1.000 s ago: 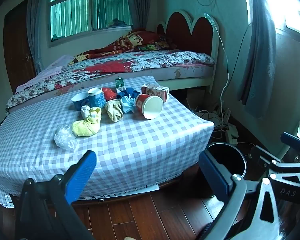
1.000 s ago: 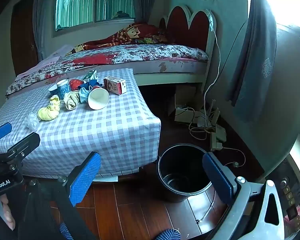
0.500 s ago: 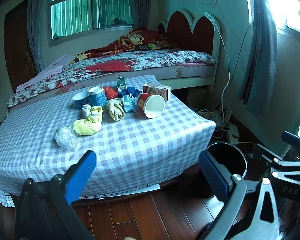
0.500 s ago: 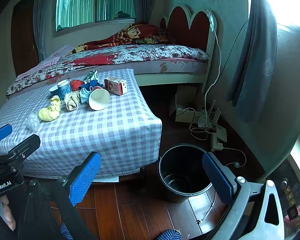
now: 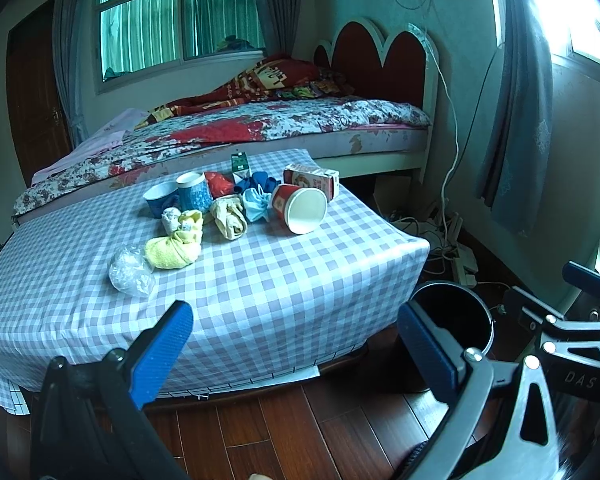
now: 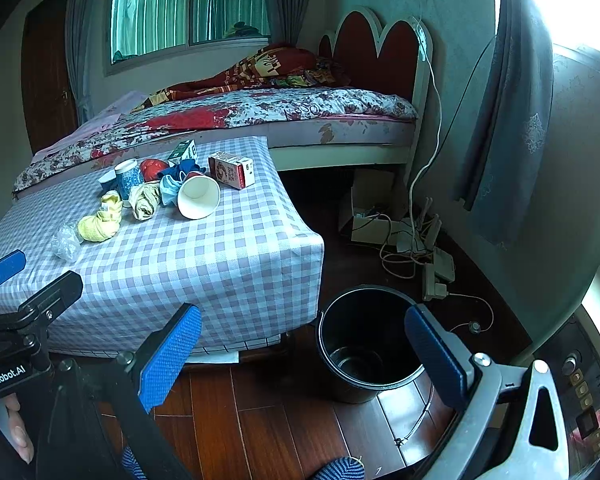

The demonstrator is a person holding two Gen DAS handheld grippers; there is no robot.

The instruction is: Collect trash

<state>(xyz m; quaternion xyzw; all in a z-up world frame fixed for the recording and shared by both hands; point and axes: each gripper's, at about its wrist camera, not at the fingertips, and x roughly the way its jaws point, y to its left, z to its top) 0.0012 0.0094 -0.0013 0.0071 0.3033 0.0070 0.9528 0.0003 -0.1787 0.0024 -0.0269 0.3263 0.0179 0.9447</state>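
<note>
A low table with a checked cloth (image 5: 260,280) (image 6: 204,256) carries a cluster of litter: a tipped red paper cup (image 5: 300,208) (image 6: 198,196), a red carton (image 5: 310,178) (image 6: 232,170), a blue face mask (image 5: 256,204), a crumpled beige wrapper (image 5: 230,220), a yellow rag (image 5: 174,248) (image 6: 100,224) and a clear plastic bag (image 5: 130,272). A black bucket (image 6: 368,344) (image 5: 456,316) stands on the floor right of the table. My left gripper (image 5: 296,352) is open, short of the table's near edge. My right gripper (image 6: 304,356) is open above the floor beside the bucket.
Two blue mugs (image 5: 180,196) and a small green carton (image 5: 240,164) stand behind the litter. A bed (image 5: 260,128) lies beyond the table. Cables and a power strip (image 6: 432,264) lie on the wooden floor by the right wall. A curtain (image 6: 504,120) hangs at the right.
Both views have shifted only slightly; the table and bucket sit almost where they were. Both grippers stay open and empty.
</note>
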